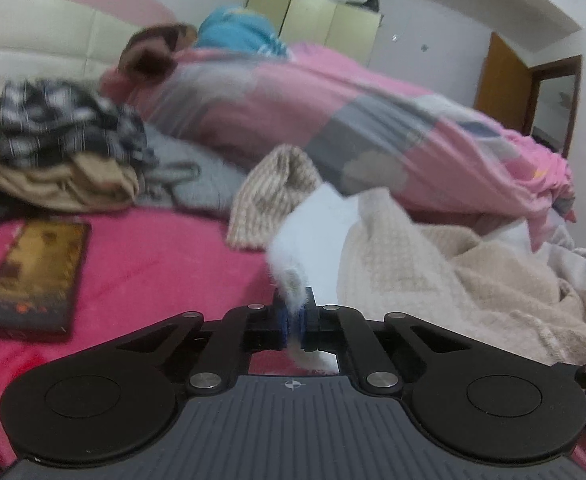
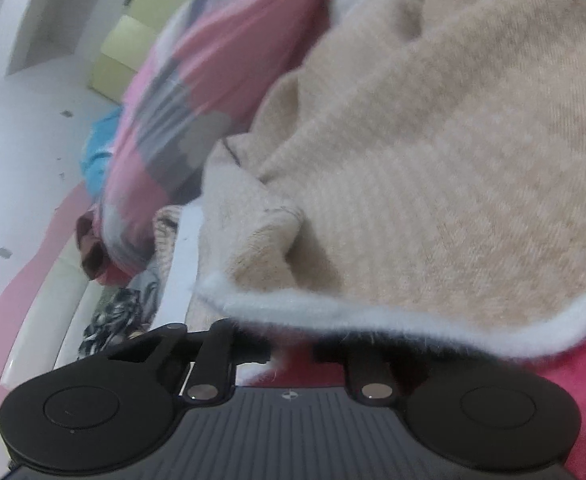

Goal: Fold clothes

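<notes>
Cream checked knit garment with fluffy white edge; magenta fleece bed cover; pink quilt with grey patches; black-and-white patterned cloth; tan cloth beneath; pale yellow-green cabinet.

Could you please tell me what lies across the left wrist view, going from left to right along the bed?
Phone → brown-checked knit cloth → white fluffy edge pinched in the left gripper → cream knitted garment.
</notes>
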Available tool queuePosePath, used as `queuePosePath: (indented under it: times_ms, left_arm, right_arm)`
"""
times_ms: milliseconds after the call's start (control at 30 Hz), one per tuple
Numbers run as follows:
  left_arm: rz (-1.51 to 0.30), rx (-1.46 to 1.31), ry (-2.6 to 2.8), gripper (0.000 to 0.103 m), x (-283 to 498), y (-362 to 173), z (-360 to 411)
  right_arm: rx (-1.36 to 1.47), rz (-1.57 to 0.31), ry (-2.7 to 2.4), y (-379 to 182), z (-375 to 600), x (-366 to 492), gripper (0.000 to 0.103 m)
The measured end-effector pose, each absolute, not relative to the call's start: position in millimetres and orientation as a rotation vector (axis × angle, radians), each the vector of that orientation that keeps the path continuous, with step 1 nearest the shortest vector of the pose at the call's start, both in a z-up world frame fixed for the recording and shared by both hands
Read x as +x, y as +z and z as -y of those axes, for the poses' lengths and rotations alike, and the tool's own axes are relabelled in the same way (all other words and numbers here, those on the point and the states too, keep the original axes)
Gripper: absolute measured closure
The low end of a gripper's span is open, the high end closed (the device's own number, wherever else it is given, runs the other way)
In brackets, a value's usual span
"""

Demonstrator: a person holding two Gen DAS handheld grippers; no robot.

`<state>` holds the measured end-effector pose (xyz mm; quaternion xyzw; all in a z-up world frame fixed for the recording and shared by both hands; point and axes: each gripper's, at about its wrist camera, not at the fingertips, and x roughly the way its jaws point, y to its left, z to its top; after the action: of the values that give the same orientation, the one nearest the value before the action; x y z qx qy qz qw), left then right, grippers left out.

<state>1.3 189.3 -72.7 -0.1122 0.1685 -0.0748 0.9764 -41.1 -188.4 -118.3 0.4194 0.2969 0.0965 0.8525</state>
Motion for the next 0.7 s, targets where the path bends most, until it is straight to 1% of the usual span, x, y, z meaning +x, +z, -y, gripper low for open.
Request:
queuePosePath:
  times_ms: [133, 400, 633, 700]
  left_arm:
    - [-0.321, -0.220, -0.159, 0.100, -19.5, -56.1, -194.3]
    - [-0.363, -0.171, -0.155, 0.100, -62.4, -47.3, -204.2]
    - [-0.411, -0.162, -0.115, 0.100, -68.1, -64.4, -210.3]
    - [-0.418, -0.168, -0.101, 0.100, -63.9, -69.1, -212.1]
  right_arm:
    - [0.833, -0.613, 0.281, -105.5, 193.1, -57.1, 0.089]
    - [0.811, -0.650, 0.385, -86.4, 200.4, -94.1, 0.089]
    - [0.793, -0.754, 0.384, -103.0, 191.6, -102.6, 0.089]
    - [0.748, -0.804, 0.378, -110.1, 185.3, -98.0, 0.086]
